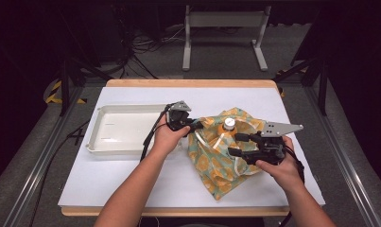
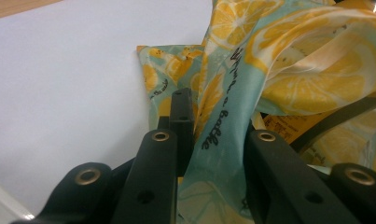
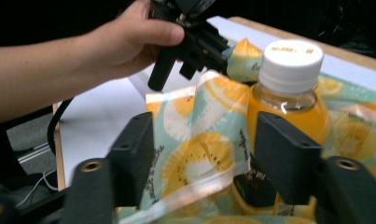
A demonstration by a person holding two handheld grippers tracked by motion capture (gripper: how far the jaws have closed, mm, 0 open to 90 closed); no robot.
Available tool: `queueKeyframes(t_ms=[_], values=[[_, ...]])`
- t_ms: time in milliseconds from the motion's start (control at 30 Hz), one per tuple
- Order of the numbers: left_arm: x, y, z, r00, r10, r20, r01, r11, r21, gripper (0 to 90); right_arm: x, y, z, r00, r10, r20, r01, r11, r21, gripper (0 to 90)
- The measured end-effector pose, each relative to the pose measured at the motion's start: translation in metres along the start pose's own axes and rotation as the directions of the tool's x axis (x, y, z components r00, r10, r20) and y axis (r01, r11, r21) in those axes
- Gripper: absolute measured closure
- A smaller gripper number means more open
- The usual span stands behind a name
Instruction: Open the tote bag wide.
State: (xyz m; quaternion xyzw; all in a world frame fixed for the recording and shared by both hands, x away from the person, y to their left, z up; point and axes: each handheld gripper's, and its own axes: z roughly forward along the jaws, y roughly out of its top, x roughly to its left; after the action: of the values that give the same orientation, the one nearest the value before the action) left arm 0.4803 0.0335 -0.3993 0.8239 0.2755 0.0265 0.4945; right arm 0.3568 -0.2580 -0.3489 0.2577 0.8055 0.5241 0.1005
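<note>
1. Nearest us in the high view, two bare forearms come up from the bottom edge, and each hand carries a black two-jaw tool.
2. Our right gripper [image 1: 238,144] lies level just beside the right side of the lemon-print bag [image 1: 216,161]. Its jaws stand apart with nothing pinched. In the right gripper view, a fold of the bag [image 3: 199,154] and the lower part of the bottle [image 3: 288,107] sit in the gap between them, and we see no pad pressing on either.
3. The bag, teal with orange and yellow citrus slices, lies crumpled on the white table [image 1: 131,175], right of centre.
4. A bottle [image 1: 229,126] of orange drink with a white cap stands upright inside the open bag, with cloth bunched around its base.
5. Our left gripper [image 1: 197,126] holds the bag's upper left edge. In the left gripper view, its jaws are pressed together on a strip of the printed cloth [image 2: 223,140].
6. Further left, a shallow white tray [image 1: 99,142] rests on the table, just beside the left hand [image 1: 167,137].
7. Beyond the table we see dark floor, cables and a grey metal stand [image 1: 224,28].
</note>
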Motion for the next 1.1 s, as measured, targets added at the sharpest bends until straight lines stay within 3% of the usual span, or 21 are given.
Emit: queueKeyframes(t_ms=[133, 233, 400, 700, 1100], values=[[0.0, 0.0, 0.0, 1.0, -0.001, 0.0, 0.001, 1.0, 0.001, 79.1, 0.004, -0.002, -0.001, 0.9989, -0.043, -0.019, 0.043, 0.9984, 0.036, 79.5], [0.0, -0.001, 0.0, 1.0, -0.002, 0.001, 0.002, 1.0, 0.003, 79.2, 0.009, -0.003, -0.002, 0.9965, -0.06, -0.058, 0.064, 0.9966, 0.053, 89.5], [0.0, -0.001, 0.001, 1.0, -0.004, 0.006, 0.004, 1.0, 0.007, 79.2, 0.019, -0.009, 0.004, 0.9893, -0.092, -0.114, 0.104, 0.9885, 0.11, 90.0], [0.001, -0.004, 0.002, 0.9999, -0.013, 0.0, 0.013, 0.9999, 0.01, 79.5, 0.024, -0.032, 0.017, 0.9825, -0.072, -0.172, 0.107, 0.9732, 0.204, 90.0], [0.004, -0.007, 0.007, 0.9997, -0.007, -0.022, 0.007, 0.9991, 0.042, 79.4, 0.022, -0.061, 0.029, 0.9845, -0.04, -0.171, 0.091, 0.9492, 0.301, 90.0]])
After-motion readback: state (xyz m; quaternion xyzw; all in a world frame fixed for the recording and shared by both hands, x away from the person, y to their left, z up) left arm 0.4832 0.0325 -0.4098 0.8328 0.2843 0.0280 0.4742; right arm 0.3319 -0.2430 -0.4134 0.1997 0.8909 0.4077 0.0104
